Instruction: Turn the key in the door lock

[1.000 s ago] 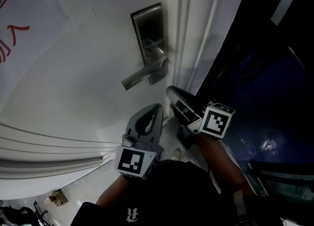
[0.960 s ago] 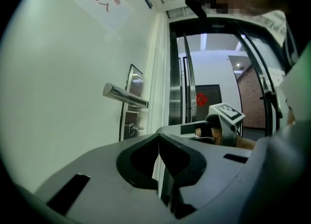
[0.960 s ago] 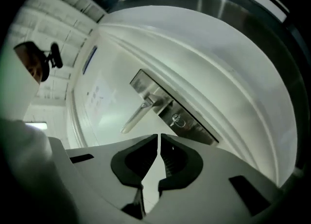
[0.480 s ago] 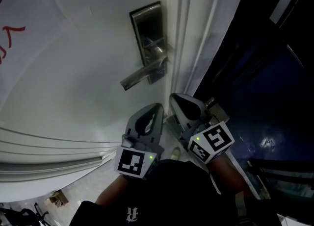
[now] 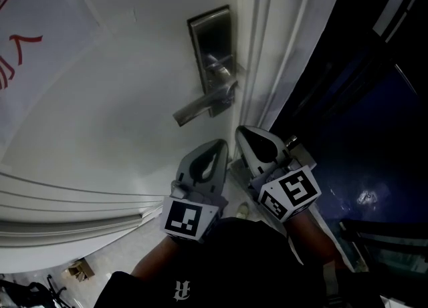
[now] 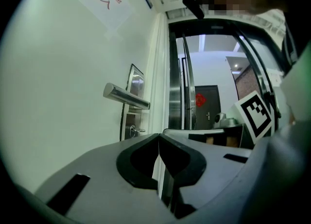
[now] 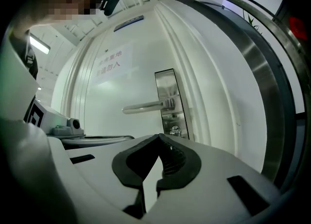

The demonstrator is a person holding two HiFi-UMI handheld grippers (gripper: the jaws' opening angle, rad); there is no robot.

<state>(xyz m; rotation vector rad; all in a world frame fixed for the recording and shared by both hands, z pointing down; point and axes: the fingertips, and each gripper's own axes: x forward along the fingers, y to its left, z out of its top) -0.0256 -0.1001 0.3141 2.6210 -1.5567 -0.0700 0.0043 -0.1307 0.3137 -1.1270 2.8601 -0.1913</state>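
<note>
Finds the right gripper (image 5: pixel 245 133) rolled over since a second ago, its marker cube (image 5: pixel 289 195) turned face-up toward the head camera, and the lock plate (image 5: pixel 212 46) shifted slightly rightward in the head view. Holds both tools low and side by side, well short of the door (image 5: pixel 120 99) and below the lever handle (image 5: pixel 200 107). Reads the left gripper (image 5: pixel 215 146) as pressed together at the tips, with nothing between. Reads the right gripper the same way: tips meeting, only bare door showing through the gap behind them, nothing pinched.

Places the key (image 7: pixel 175 130) in the cylinder on the lock plate, just under the lever handle, untouched by either tool. Points the right gripper almost straight at that key, seemingly to line up an approach. Leaves the left gripper beside it, aimed more toward the door's edge, probably parked out of the way.

Suggests the turning has not begun: needs the jaws parted, a reach forward and a pinch on the key's head before any twist. Warns of crowding from the lever handle just above the key.
</note>
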